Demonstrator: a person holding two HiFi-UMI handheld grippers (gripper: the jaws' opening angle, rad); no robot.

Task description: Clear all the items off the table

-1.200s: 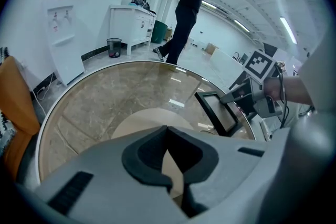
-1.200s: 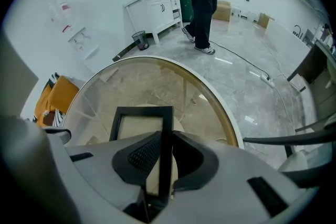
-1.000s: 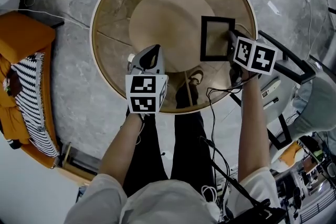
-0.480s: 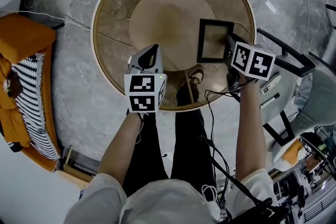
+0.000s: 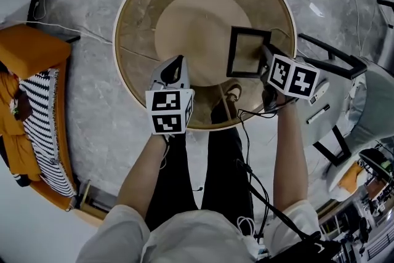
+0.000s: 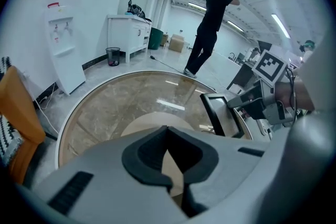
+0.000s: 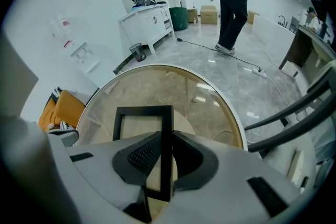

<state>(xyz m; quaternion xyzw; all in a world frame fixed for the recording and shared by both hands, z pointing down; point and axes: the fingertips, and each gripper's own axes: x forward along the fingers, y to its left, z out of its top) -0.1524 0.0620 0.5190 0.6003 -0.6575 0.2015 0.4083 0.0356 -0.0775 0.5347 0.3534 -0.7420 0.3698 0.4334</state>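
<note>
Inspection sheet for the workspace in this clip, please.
Surface: round glass table, wooden base showing through.
Job's things: one black picture frame, tilted, over the table's right side.
Clutter: nothing seen.
Grippers: right gripper shut on the frame's side bar; left gripper shut, empty, over the near edge.
Cables: black cable hangs from the right gripper; white cable on the floor.
Surroundings: orange chair, white cabinet, a person standing beyond the table.
</note>
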